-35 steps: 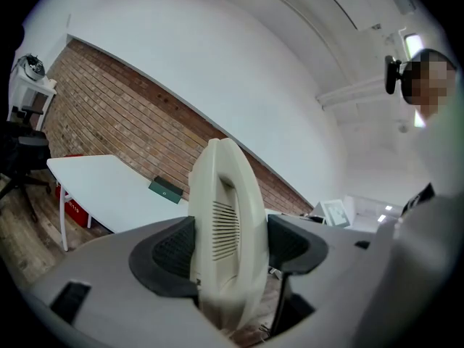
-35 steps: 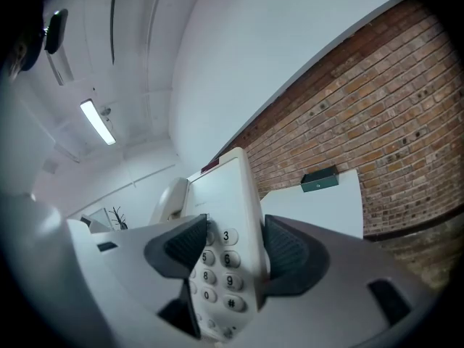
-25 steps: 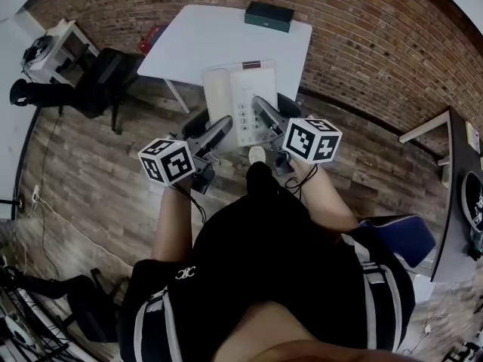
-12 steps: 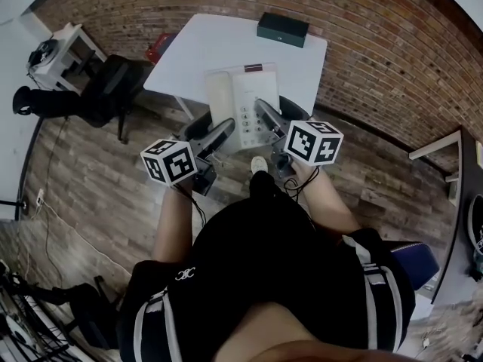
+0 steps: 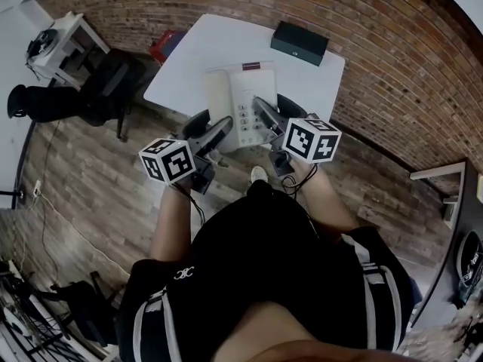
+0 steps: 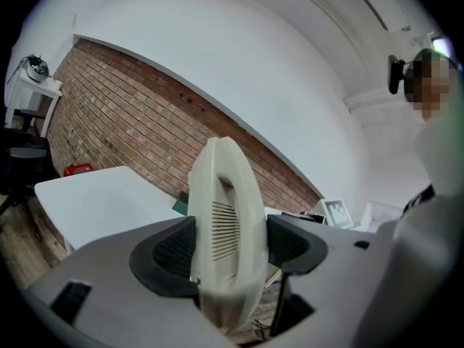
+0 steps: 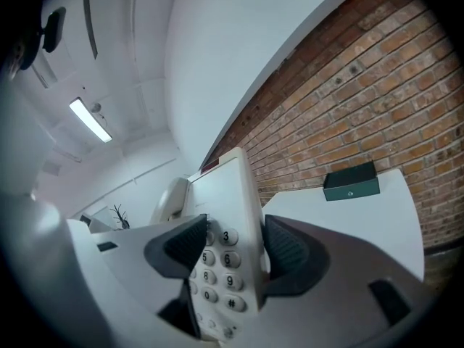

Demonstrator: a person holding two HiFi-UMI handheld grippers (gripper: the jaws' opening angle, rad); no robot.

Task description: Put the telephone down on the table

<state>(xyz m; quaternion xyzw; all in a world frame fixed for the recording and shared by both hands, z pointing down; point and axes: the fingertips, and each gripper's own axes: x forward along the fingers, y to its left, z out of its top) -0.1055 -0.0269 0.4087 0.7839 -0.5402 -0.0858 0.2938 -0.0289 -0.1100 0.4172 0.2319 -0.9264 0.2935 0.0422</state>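
The telephone [image 5: 240,104] is seen to be moulded in cream plastic, smooth and faintly satin, with rounded, slightly glossier keys [image 7: 233,281] set into it. The left gripper [image 6: 225,246] and the right gripper [image 7: 233,248] are made of matt grey plastic; their jaws are faced with black pads [image 6: 170,252] of a finely cross-hatched, rubbery look. The surface [image 5: 204,47] is shown white, smooth and matt. A rough red brick wall [image 5: 392,59], a grey-brown wood-plank floor [image 5: 90,172] and a matt dark green box [image 5: 299,42] are also seen.
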